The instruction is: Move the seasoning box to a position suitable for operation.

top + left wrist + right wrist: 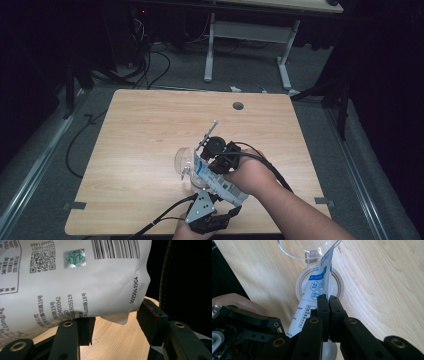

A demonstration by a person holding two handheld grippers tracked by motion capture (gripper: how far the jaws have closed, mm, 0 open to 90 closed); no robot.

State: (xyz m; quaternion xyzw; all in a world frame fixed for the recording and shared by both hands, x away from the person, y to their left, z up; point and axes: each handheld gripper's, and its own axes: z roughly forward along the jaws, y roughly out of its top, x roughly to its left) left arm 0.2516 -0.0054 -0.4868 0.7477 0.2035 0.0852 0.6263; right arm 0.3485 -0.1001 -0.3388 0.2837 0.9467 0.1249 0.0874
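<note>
We are holding a white printed pouch (212, 177) over the near middle of the wooden bench (140, 135), just this side of a clear plastic cup (183, 161) lying there. Our right gripper (328, 298) is pinching the pouch's thin edge, its jaws pressed together on the film, with a roll of tape (299, 283) lying flat on the bench under the pouch, just this side of the cup. Our left gripper (113, 322) is gripping the pouch's lower end, its jaws set partly apart with the barcoded pouch's lower end bulging between the pads (152, 320), which are pressing into it.
</note>
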